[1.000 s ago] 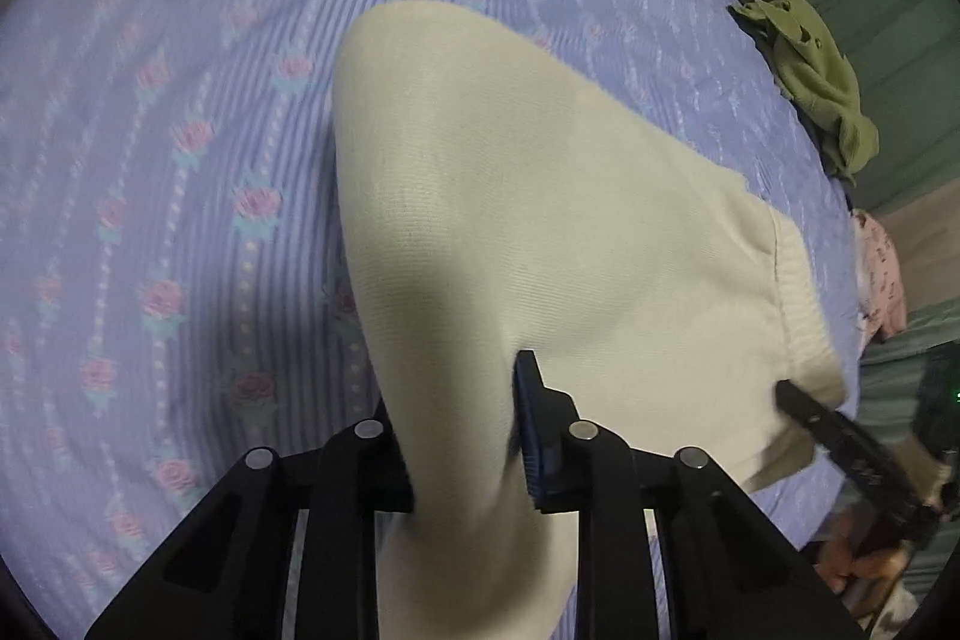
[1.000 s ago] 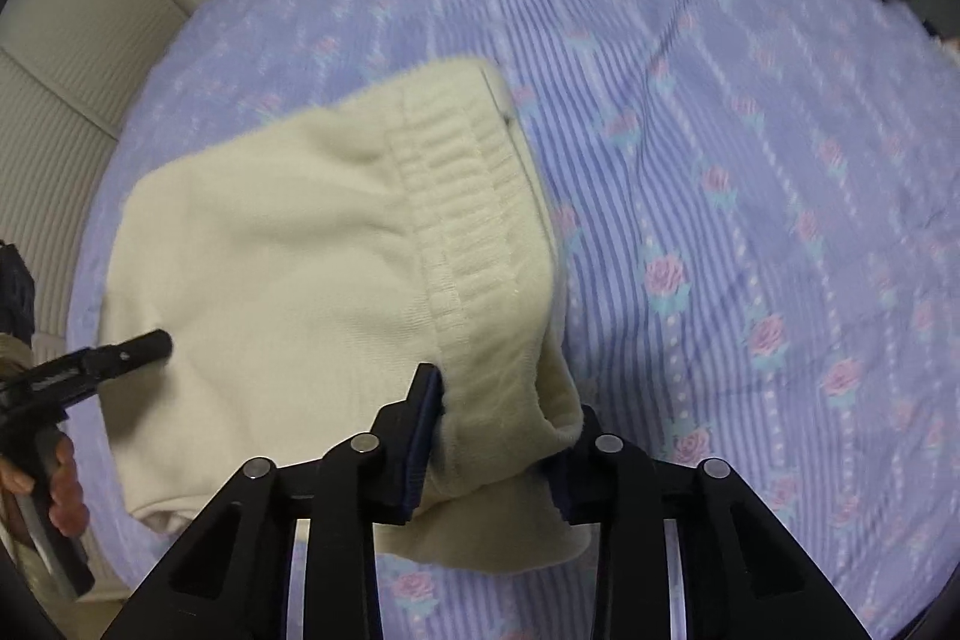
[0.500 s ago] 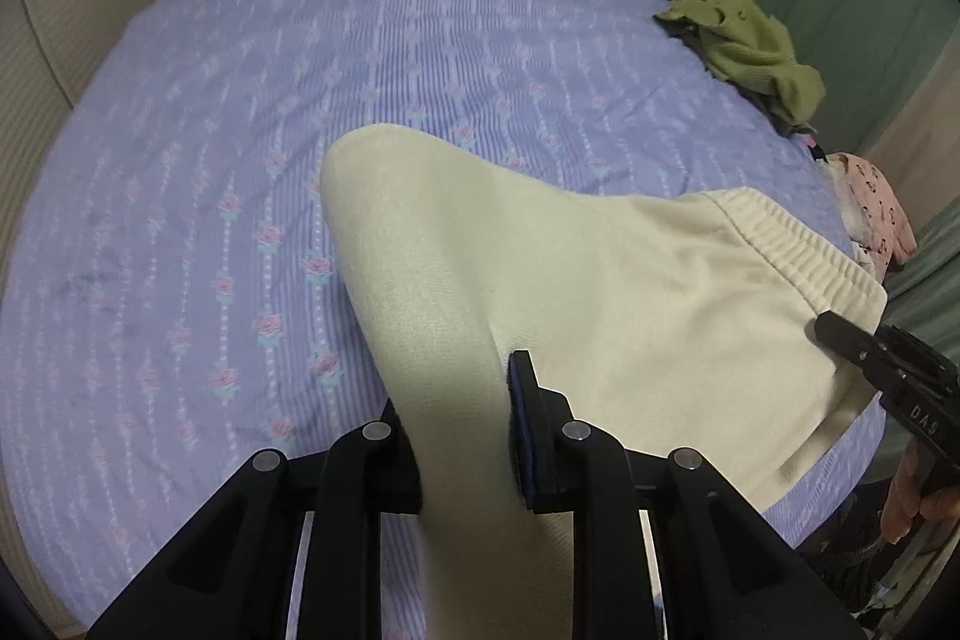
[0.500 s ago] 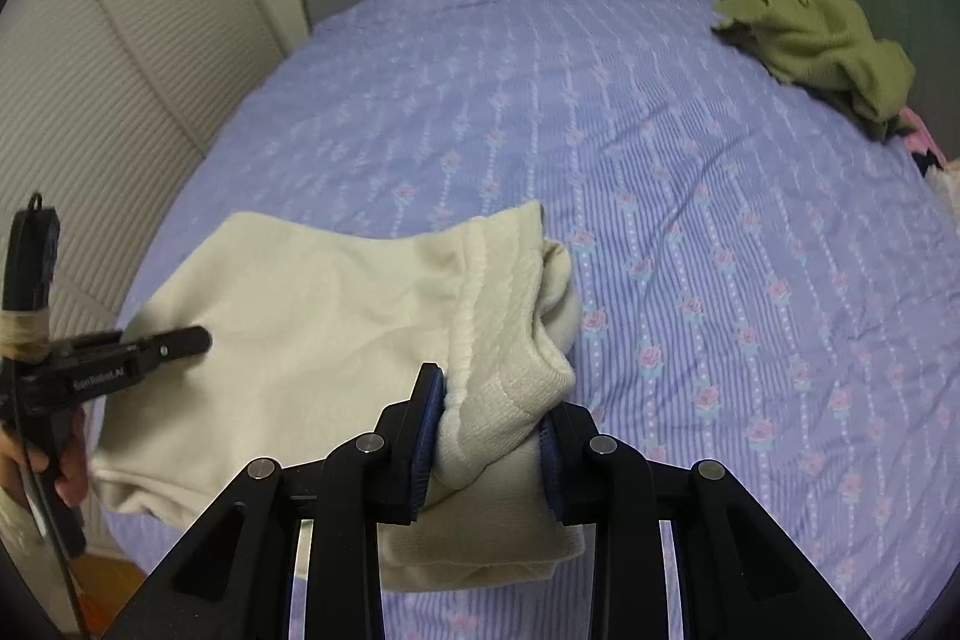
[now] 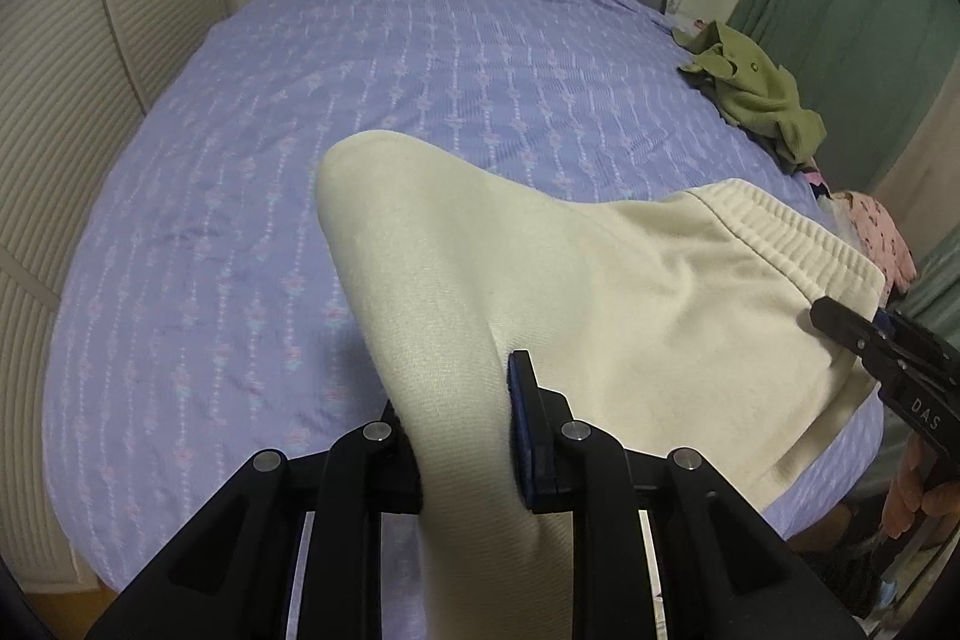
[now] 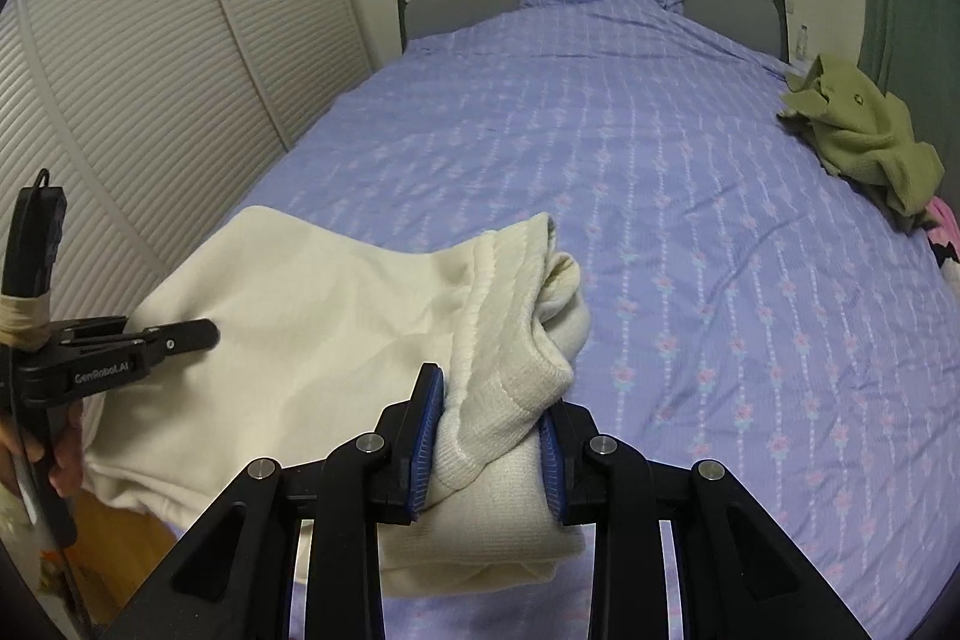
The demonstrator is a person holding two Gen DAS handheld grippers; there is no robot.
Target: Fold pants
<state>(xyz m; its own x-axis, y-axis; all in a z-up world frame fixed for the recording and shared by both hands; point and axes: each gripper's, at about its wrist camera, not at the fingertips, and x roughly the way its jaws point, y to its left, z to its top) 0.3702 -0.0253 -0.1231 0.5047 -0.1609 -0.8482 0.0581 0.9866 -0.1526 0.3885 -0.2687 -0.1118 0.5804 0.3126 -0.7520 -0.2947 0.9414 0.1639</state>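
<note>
With the left gripper (image 5: 465, 436) clamped on a fold of the cream knit pants (image 5: 600, 292) and the right gripper (image 6: 489, 445) clamped on their ribbed waistband, the garment hangs lifted above the lilac flowered bedspread (image 6: 660, 160), seemingly mid-carry, next needing an even lay-down.

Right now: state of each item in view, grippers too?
left gripper: shut on cream pants
right gripper: shut on the ribbed waistband
cream pants: bunched, lifted above bedspread
bedspread: spread flat, few creases
green garment: crumpled at bed's right edge
pink garment: heaped at edge, partly hidden
</note>
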